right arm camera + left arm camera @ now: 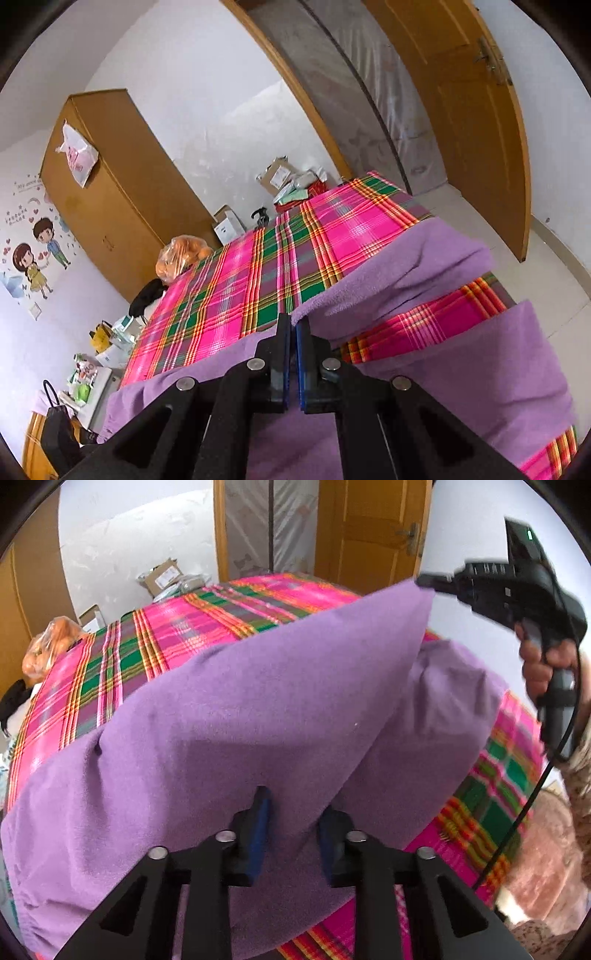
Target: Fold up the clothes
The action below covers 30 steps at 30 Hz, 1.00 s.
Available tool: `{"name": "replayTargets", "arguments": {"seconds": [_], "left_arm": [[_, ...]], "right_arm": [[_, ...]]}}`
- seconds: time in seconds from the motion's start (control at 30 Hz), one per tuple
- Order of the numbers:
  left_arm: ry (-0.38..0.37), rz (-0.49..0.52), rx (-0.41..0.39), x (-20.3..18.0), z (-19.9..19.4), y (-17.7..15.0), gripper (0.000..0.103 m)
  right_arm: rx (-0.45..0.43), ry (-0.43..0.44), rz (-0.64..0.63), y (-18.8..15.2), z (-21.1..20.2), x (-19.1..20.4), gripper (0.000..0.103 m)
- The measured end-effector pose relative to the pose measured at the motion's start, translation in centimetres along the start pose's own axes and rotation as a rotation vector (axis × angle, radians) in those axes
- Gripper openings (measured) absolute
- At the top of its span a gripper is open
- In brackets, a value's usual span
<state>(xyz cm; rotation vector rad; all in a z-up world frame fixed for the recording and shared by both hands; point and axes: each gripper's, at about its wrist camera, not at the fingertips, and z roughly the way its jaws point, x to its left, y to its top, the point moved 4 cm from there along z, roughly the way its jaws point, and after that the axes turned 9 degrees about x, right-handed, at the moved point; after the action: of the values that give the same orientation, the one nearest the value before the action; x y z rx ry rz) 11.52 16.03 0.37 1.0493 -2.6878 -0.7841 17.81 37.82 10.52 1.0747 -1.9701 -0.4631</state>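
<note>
Plaid bedspread [155,642] covers the bed; the purple garment [229,731] lies across its near side. Your right gripper [294,325] has jaws fully closed on a raised corner of it. Your left gripper [293,812] stands narrowly parted, a purple fold bunched between its pads.

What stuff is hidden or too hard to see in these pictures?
- Left wrist view: the purple cloth, lifted by the right gripper, hides much of the plaid bedspread behind it.
- Left wrist view: whether the left gripper pinches the cloth; the fabric bunches over its fingertips.
- Right wrist view: the black gripper body covers the near cloth.
- Both views: what kind of garment it is; the picture edges cut it off.
- Right wrist view: the labels on the boxes are too small.
</note>
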Motion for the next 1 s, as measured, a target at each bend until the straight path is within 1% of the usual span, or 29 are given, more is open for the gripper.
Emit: {"name": "replayTargets", "arguments": {"seconds": [0.03,0.13,0.27,0.37,0.53,0.77,0.93,1.0], "left_arm": [[-0.009,-0.009,-0.013,0.2,-0.4,0.0,0.013],[-0.03,-0.033,-0.032,0.8,-1.2,-0.1,0.01],[-0.047,-0.019,-0.053,0.4,-2.3,-0.7,0.009],[-0.059,-0.004,-0.057,0.0,-2.8,-1.1,0.009],[-0.075,0.021,-0.035,-0.5,-2.8,-1.9,0.009],[-0.063,0.065,0.023,-1.8,-2.0,-3.2,0.009],[-0.064,0.057,0.071,-1.6,-0.6,-3.6,0.009],[-0.059,0.063,0.071,-1.8,-0.6,-3.7,0.009]], "right_arm": [[-0.008,-0.009,-0.002,-0.2,-0.5,0.0,0.003],[-0.029,-0.026,-0.017,-0.9,-1.8,0.2,0.003],[-0.072,-0.07,-0.052,-2.2,-3.9,1.1,0.003],[-0.078,-0.062,-0.025,-3.4,-4.9,0.7,0.003],[-0.054,-0.111,0.023,-6.0,-4.9,-1.2,0.003],[-0.007,-0.164,0.101,-9.7,-3.5,-4.2,0.003],[0.02,-0.203,0.111,-10.9,-2.6,-5.3,0.003],[0.023,-0.225,0.106,-11.2,-2.4,-5.4,0.003]]}}
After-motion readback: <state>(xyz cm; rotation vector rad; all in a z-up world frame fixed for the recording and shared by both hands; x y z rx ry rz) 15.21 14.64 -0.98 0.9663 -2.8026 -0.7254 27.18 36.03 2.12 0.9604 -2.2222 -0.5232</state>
